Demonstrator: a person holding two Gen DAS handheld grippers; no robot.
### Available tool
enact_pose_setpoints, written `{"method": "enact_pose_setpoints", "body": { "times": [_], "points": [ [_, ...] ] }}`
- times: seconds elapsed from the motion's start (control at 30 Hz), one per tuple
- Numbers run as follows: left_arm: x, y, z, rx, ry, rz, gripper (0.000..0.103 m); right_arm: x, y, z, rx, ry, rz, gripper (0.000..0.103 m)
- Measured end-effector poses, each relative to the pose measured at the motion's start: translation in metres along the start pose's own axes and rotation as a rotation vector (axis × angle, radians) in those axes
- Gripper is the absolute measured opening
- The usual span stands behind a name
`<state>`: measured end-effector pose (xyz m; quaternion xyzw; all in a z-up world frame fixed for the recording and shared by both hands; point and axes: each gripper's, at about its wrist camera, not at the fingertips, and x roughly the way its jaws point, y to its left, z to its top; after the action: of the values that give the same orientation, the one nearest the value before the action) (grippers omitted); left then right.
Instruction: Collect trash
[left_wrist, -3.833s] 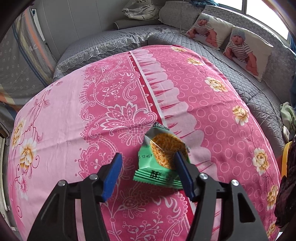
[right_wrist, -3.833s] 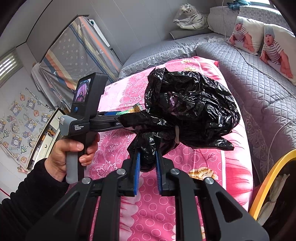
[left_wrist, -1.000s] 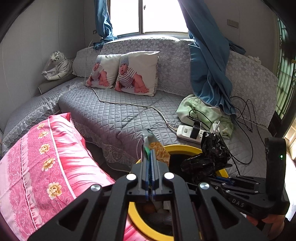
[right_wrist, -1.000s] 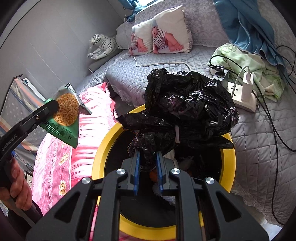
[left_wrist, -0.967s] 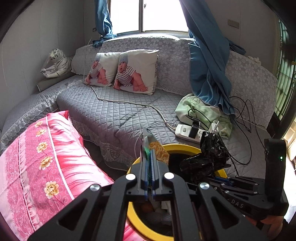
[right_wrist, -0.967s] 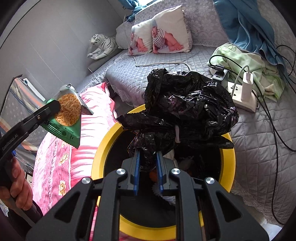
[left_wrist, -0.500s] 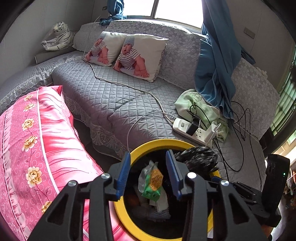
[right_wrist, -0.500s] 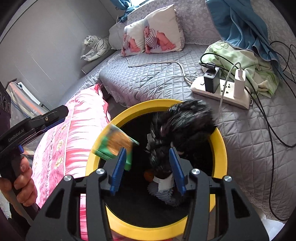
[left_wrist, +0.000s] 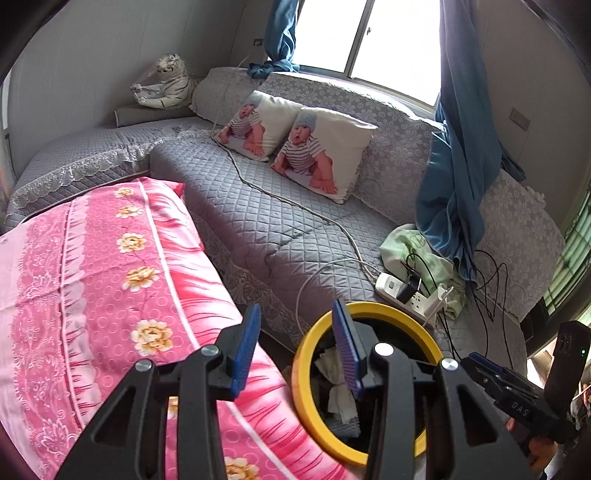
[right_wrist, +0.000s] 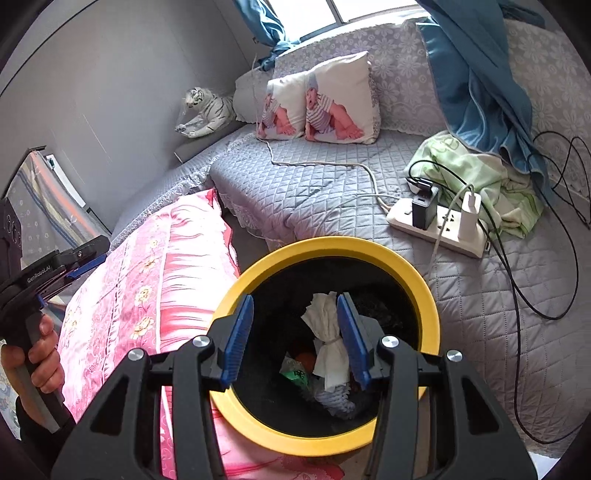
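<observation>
A round trash bin with a yellow rim (right_wrist: 428, 295) stands between the pink bed and the grey sofa; it also shows in the left wrist view (left_wrist: 391, 310). Inside lie white tissue (right_wrist: 328, 339), a green snack wrapper (right_wrist: 293, 373) and dark trash. My right gripper (right_wrist: 295, 336) is open and empty right above the bin's mouth. My left gripper (left_wrist: 295, 347) is open and empty, above the bin's left rim and the bed's edge. The right gripper also shows in the left wrist view (left_wrist: 480, 369), and the left gripper in the right wrist view (right_wrist: 85, 258).
A pink flowered bedspread (left_wrist: 92, 280) lies to the left. A grey quilted sofa (right_wrist: 332, 192) holds two baby-print pillows (left_wrist: 314, 151), a white power strip (right_wrist: 439, 221) with chargers and trailing cables, a green cloth (right_wrist: 480, 173) and a hanging blue curtain (left_wrist: 454, 177).
Both grippers opened over the bin: the green wrapper and the black bag dropped in. The left gripper has since swung left toward the bed; the right stays over the bin.
</observation>
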<state>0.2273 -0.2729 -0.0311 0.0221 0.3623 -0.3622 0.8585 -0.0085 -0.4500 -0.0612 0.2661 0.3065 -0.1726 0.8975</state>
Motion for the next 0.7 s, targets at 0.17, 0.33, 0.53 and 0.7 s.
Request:
{"method": "enact_pose_setpoints", "body": {
  "times": [0.17,0.33,0.53,0.7],
  "points": [
    [-0.064,0.050,-0.014,-0.036,-0.090,0.103,0.038,-0.008,0.054,0.001,-0.093,-0.017,0.087,0.046],
    [-0.135,0.102,-0.044,-0.082,-0.175,0.248,0.038,-0.013,0.127,-0.009,-0.213,-0.021,0.183,0.046],
    [-0.215,0.140,-0.082,-0.136,-0.264,0.381,0.046,-0.028,0.205,-0.028,-0.333,-0.057,0.249,0.047],
    [-0.264,0.143,-0.109,-0.158,-0.349,0.460,0.057,-0.044,0.248,-0.050,-0.411,-0.109,0.278,0.053]
  ]
}}
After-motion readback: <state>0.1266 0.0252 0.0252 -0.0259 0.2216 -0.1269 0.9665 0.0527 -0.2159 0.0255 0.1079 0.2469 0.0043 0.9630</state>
